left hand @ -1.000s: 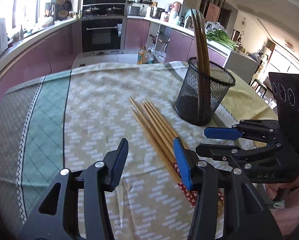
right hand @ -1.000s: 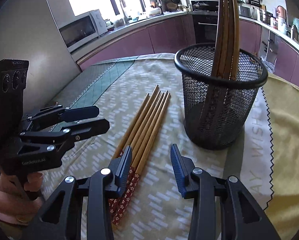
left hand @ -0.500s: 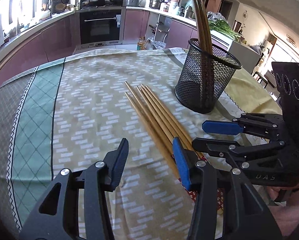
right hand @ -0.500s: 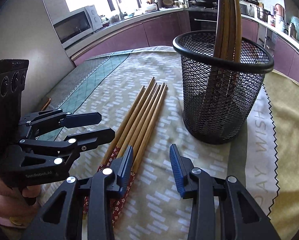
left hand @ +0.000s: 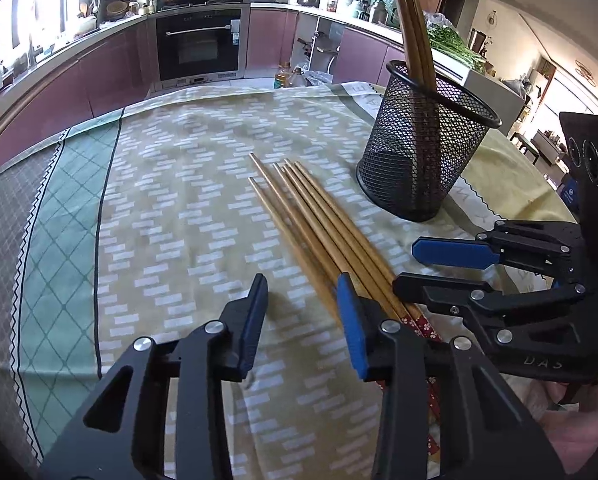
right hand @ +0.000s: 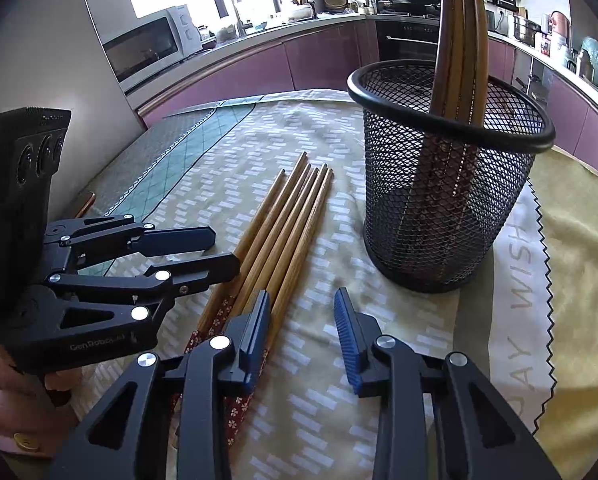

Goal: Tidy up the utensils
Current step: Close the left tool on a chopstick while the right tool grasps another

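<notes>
Nearest, the left gripper (left hand: 302,312) and the right gripper (right hand: 302,332) hang low over the patterned tablecloth (left hand: 179,208). Both have just been narrowing, yet each pair of jaws is apart and empty, flanking the red flowered handle ends of the loose wooden chopsticks (right hand: 283,232). That bundle lies flat, long axis running near to far, tips pointing away. Beyond to its right, the black wire-mesh cup (right hand: 451,184) already holds several chopsticks upright (right hand: 461,40). So the job seems partly done; the flat bundle remains.
</notes>
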Demonstrator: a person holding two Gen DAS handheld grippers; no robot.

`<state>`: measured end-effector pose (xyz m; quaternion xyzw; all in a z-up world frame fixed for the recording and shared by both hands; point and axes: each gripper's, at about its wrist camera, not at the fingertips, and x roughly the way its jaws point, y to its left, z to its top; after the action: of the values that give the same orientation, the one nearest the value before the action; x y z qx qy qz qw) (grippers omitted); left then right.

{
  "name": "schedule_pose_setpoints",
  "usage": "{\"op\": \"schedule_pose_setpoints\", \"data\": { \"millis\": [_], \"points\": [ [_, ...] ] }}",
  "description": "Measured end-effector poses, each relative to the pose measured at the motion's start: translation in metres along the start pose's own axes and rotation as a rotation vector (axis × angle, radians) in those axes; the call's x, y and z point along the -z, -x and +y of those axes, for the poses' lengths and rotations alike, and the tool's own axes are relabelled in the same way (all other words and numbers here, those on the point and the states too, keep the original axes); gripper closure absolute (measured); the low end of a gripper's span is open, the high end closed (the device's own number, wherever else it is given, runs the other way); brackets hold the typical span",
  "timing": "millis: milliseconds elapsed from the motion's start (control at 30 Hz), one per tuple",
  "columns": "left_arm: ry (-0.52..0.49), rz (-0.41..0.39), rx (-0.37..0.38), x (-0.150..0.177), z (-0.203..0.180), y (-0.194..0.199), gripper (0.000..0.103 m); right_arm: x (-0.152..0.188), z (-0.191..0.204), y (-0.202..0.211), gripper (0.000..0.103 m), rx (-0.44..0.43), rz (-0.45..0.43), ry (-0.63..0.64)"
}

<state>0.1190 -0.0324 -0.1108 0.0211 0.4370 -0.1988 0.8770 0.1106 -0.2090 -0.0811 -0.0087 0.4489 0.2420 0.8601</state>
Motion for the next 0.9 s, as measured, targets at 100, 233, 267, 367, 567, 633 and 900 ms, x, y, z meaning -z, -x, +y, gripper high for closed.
{"op": "schedule_pose_setpoints", "data": {
  "millis": [100,233,267,367,567,633,900],
  "points": [
    [-0.004,0.008,-0.001,-0.001,0.0,-0.001,0.074,0.0,-0.001,0.001,0.077,0.006,0.005,0.0],
    [-0.005,0.015,0.006,-0.002,0.002,-0.001,0.078,0.0,0.001,-0.001,0.077,0.01,0.011,0.004],
    [-0.003,0.019,0.007,-0.002,0.002,-0.002,0.078,0.0,0.002,-0.001,0.077,0.013,0.012,0.007],
    [-0.003,0.024,0.001,-0.005,0.003,-0.005,0.078,-0.004,0.004,-0.005,0.077,0.023,0.009,0.007],
    [0.008,0.022,-0.016,-0.01,0.005,-0.01,0.087,-0.012,0.003,-0.013,0.08,0.044,-0.003,0.005],
    [0.021,0.018,-0.02,-0.01,0.006,-0.01,0.088,-0.013,0.002,-0.014,0.084,0.05,-0.006,0.0],
    [0.096,-0.015,0.001,-0.005,0.015,0.0,0.095,-0.008,-0.008,-0.007,0.097,0.03,-0.024,-0.056]
  ]
}}
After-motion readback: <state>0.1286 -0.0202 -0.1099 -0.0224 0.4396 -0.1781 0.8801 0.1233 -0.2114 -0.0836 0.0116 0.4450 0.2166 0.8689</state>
